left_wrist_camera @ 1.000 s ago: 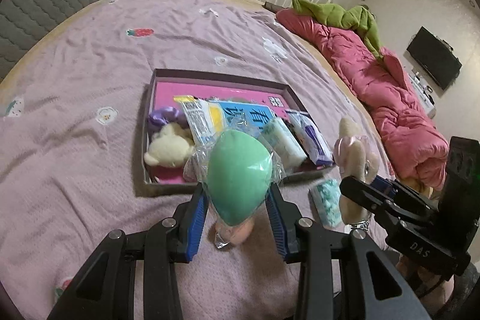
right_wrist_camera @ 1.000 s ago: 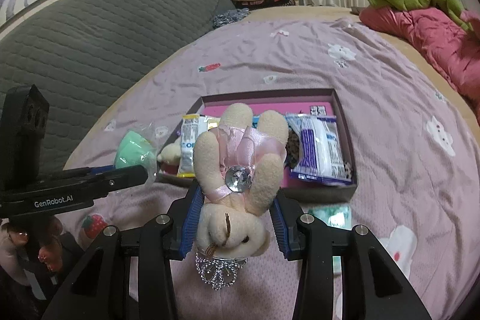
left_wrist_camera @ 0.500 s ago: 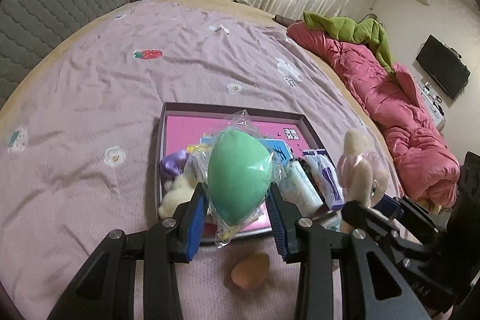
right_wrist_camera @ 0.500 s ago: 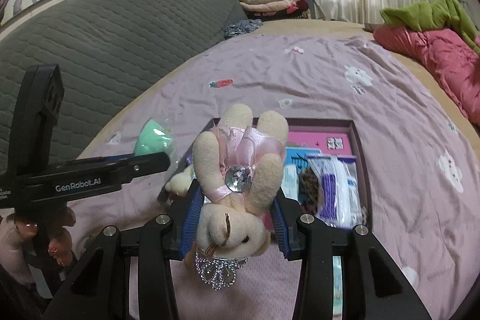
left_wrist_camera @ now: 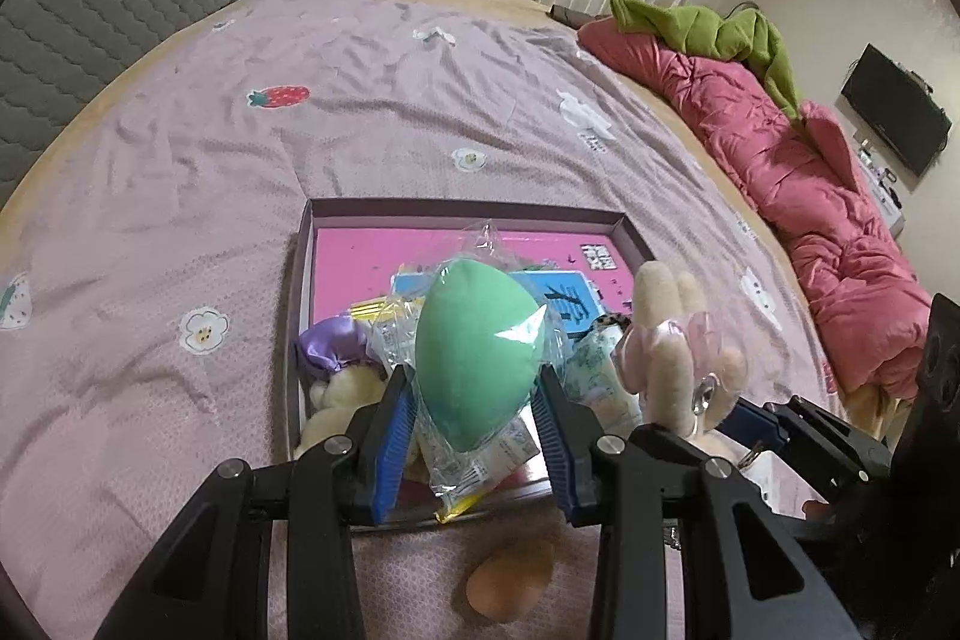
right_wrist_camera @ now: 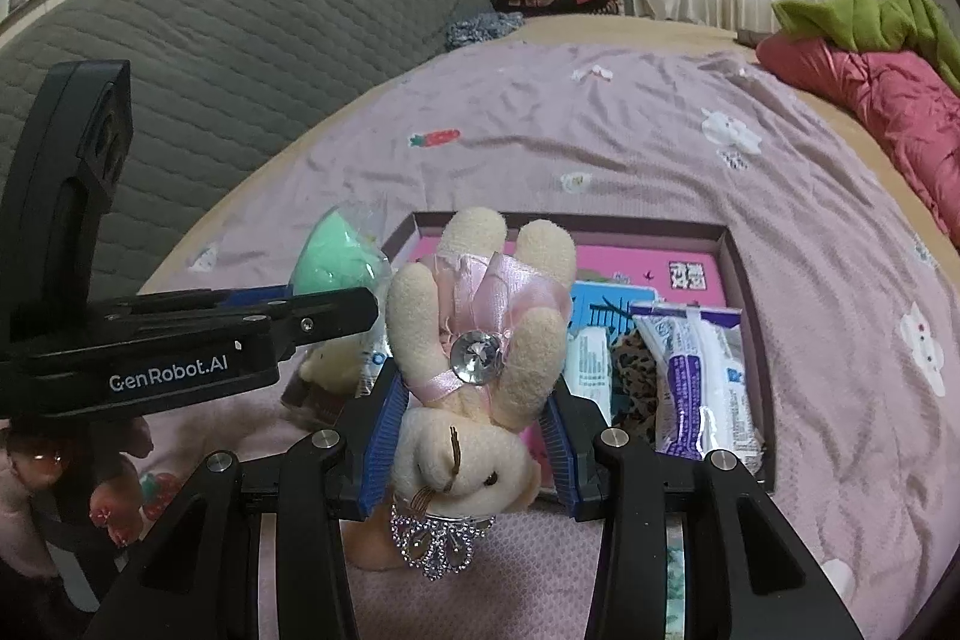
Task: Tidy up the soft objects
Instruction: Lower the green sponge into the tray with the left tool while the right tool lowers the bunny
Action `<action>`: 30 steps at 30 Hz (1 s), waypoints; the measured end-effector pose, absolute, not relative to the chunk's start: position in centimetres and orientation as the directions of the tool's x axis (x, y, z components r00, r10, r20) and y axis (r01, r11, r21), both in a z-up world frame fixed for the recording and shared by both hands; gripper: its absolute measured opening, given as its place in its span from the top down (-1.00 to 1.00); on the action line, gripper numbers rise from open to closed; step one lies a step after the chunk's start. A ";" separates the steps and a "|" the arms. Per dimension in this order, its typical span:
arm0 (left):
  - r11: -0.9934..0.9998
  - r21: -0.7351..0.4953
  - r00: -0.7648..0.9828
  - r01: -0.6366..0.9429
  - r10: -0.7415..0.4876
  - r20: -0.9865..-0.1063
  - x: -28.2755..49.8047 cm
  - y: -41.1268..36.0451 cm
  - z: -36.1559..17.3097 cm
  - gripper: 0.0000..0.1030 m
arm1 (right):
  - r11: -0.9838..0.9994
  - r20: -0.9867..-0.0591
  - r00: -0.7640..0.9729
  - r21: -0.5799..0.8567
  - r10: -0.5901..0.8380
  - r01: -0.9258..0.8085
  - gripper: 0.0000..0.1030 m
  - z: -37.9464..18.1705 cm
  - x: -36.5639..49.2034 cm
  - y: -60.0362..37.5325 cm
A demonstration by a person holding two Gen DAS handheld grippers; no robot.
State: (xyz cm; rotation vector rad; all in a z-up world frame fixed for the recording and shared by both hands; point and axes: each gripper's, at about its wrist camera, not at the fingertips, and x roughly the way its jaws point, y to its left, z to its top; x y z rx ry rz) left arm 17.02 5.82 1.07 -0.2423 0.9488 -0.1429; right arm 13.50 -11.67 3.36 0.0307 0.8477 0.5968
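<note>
The left gripper (left_wrist_camera: pixel 474 436) pinches a smooth green egg-shaped sponge (left_wrist_camera: pixel 477 352) in crinkly clear wrap, pointed end down, over the shallow box (left_wrist_camera: pixel 462 211). Beside it the right gripper (right_wrist_camera: pixel 468 445) clamps a fuzzy cream plush bunny (right_wrist_camera: pixel 480 340) – head toward the camera, legs away – above the box's near edge

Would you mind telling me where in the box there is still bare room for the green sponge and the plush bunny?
The box's far strip is free: bare pink floor between the back wall and the blue packet. The near half is crowded with the purple-striped packets, a leopard-print item and a cream plush. The left gripper holds the green sponge; the right gripper holds the plush bunny.
</note>
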 end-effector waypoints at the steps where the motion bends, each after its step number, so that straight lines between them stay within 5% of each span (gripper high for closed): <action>1: 0.964 -0.265 0.575 0.012 -0.223 -0.787 17.1 5.9 0.9 0.24 | 0.837 -0.697 0.507 0.259 0.507 -0.481 0.14 3.1 13.6 -11.7; 30: 0.964 -0.254 0.489 0.079 -0.260 -0.832 19.2 2.9 -2.4 0.24 | 0.890 -0.799 0.487 0.125 0.353 -0.440 0.11 -2.0 16.4 -11.1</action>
